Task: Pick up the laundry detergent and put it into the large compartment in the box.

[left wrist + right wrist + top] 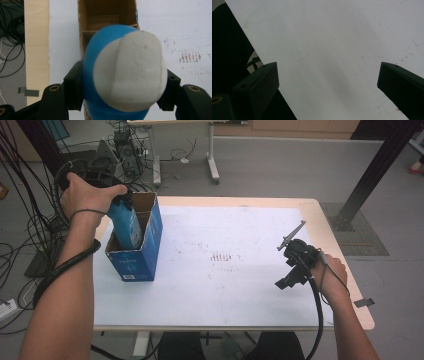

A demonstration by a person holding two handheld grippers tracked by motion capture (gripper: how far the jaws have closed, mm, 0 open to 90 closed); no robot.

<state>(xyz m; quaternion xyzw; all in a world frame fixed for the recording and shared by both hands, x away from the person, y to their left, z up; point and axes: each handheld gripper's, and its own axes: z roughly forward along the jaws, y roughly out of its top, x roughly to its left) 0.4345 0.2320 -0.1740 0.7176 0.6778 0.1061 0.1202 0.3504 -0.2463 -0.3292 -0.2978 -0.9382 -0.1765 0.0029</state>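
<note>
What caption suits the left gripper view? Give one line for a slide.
Left tongs clamp a blue bottle with white cap above the open cardboard box.

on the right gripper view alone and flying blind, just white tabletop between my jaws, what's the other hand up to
Observer: The left tool is shut on a blue bottle with a white end.
Operator: where is it taking it
Observer: It holds the bottle partly inside an open blue carton at the table's left end.
Operator: anything in the carton
Observer: The left gripper view shows a cardboard divider inside; the compartment beyond it looks empty.
</note>
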